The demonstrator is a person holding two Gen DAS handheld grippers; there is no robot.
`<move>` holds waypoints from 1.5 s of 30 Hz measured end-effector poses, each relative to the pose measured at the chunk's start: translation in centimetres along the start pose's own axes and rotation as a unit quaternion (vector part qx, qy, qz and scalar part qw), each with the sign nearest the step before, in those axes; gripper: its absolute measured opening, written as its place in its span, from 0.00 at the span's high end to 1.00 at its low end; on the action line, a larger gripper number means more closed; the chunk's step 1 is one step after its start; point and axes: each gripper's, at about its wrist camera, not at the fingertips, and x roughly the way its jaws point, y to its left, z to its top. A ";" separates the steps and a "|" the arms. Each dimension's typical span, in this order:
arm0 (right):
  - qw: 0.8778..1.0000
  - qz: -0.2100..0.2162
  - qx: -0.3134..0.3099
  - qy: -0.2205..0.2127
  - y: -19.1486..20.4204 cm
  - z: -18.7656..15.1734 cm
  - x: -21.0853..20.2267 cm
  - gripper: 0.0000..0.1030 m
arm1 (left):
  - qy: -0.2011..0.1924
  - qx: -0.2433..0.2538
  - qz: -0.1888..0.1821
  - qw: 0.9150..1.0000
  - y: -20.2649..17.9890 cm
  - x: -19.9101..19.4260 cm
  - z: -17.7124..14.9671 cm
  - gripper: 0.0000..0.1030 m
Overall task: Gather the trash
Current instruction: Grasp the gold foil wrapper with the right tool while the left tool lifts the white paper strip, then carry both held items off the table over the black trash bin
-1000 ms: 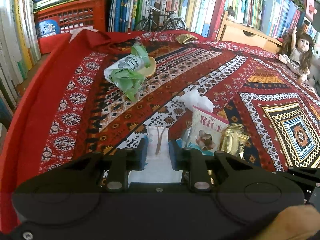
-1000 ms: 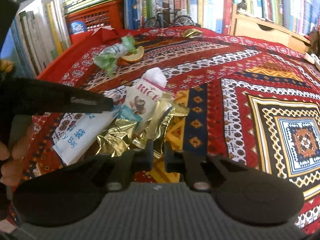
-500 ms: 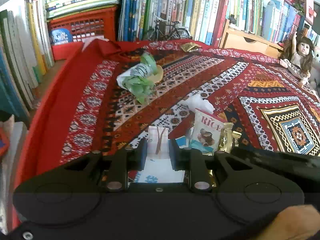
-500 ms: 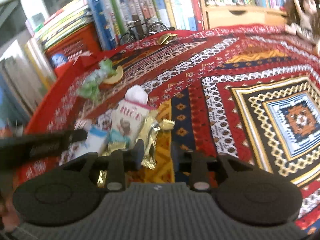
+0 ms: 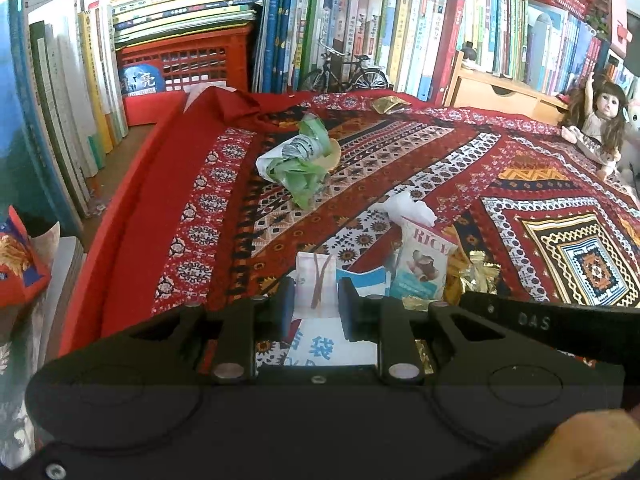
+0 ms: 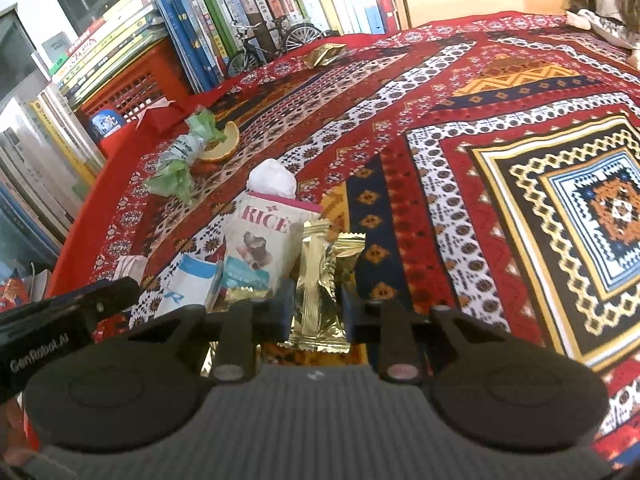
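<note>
On the patterned red cloth (image 6: 460, 128), near its left edge, the trash lay gathered in a small heap just ahead of both tools. My left gripper (image 5: 316, 300) had its jaws nearly together, pinching the edge of the white paper bag (image 5: 316, 280) with blue printing; the bag ran back under the tool. My right gripper (image 6: 316, 306) had just been closing its jaws around a gold foil wrapper (image 6: 318, 292), which stood between them; I could not tell from the pictures whether the pads were yet pressing on it. Just beyond the wrapper the rice snack packet (image 6: 262, 240) leaned against the pile, a crumpled white tissue (image 6: 272, 178) touching its top edge. Further off toward the books, well apart from the heap, lay a twisted green and white plastic wrapper (image 5: 298, 160) beside a piece of fruit peel (image 6: 224, 146). Another small gold wrapper (image 6: 324, 54) sat near the far edge, close to a model bicycle (image 6: 272, 42). A doll (image 5: 598, 120) leaned at the right corner.
</note>
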 end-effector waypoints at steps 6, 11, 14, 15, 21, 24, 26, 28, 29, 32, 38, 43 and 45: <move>1.000 -0.012 0.004 -0.013 0.1 -0.7 -2.1 0.73 | -0.001 0.012 -0.019 1.000 -0.4 -0.9 -0.3 0.79; 0.999 -0.029 0.020 -0.031 0.2 -1.5 -4.1 0.73 | -0.002 0.030 -0.046 0.999 -0.6 -1.8 -0.7 0.79; 0.998 -0.036 0.028 -0.042 0.3 -2.2 -5.6 0.74 | -0.003 0.043 -0.058 0.997 -0.6 -2.7 -1.1 0.79; 0.998 -0.038 0.029 -0.045 0.4 -2.4 -6.1 0.74 | -0.004 0.046 -0.061 0.997 -0.6 -3.1 -1.3 0.79; 0.997 -0.047 0.020 -0.053 0.2 -4.2 -10.0 0.74 | -0.008 0.039 -0.071 0.997 -0.7 -6.0 -3.0 0.79; 0.997 -0.045 0.006 -0.054 0.0 -5.3 -11.9 0.74 | -0.014 0.036 -0.069 0.997 -1.0 -7.8 -4.1 0.79; 0.998 -0.040 -0.005 -0.054 -0.2 -6.1 -13.0 0.74 | -0.020 0.030 -0.065 0.997 -1.2 -9.4 -5.0 0.79; 0.998 -0.035 -0.016 -0.053 -0.4 -7.1 -14.2 0.74 | -0.024 0.025 -0.059 0.998 -1.3 -10.9 -6.0 0.79; 0.998 -0.032 -0.020 -0.053 -0.6 -7.6 -14.8 0.74 | -0.025 0.022 -0.056 0.998 -1.4 -11.7 -6.5 0.79; 0.998 -0.023 -0.027 -0.055 -1.1 -9.1 -16.7 0.74 | -0.028 0.016 -0.043 0.999 -1.8 -14.2 -8.7 0.79; 0.997 -0.010 -0.037 -0.063 -2.5 -12.1 -21.3 0.74 | -0.023 -0.009 -0.029 0.999 -2.8 -18.5 -12.8 0.79; 0.997 -0.007 -0.050 -0.063 -3.5 -14.7 -24.3 0.74 | -0.020 -0.009 -0.030 0.999 -4.5 -21.5 -15.9 0.79; 0.997 -0.006 -0.053 -0.061 -4.1 -15.7 -25.2 0.74 | -0.018 -0.006 -0.033 0.999 -5.4 -22.5 -17.1 0.79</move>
